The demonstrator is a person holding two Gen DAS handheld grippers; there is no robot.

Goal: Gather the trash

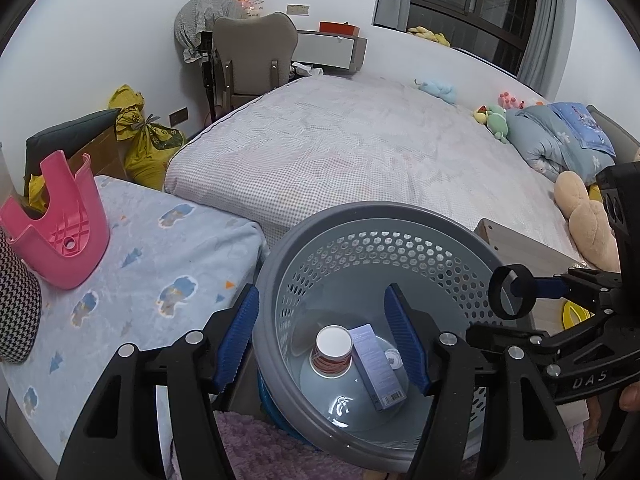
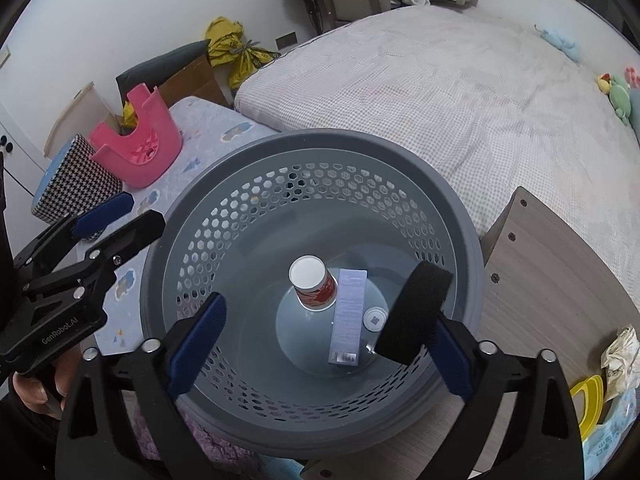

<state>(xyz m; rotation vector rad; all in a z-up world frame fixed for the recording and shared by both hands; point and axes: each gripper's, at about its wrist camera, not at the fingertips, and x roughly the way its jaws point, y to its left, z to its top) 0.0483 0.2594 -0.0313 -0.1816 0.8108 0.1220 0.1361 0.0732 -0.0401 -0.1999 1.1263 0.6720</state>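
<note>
A grey perforated basket stands between two beds. Inside lie a red-and-white paper cup, a slim purple box and a small white cap. My left gripper is open and empty over the basket's near rim. My right gripper is open above the basket; a black tape roll hangs on its right finger. In the left wrist view the roll sits at the right gripper's fingertip, over the basket's right rim.
A pink plastic stool lies upturned on the small blue bed. A wooden side table on the right holds crumpled paper and a yellow ring. A large bed lies beyond.
</note>
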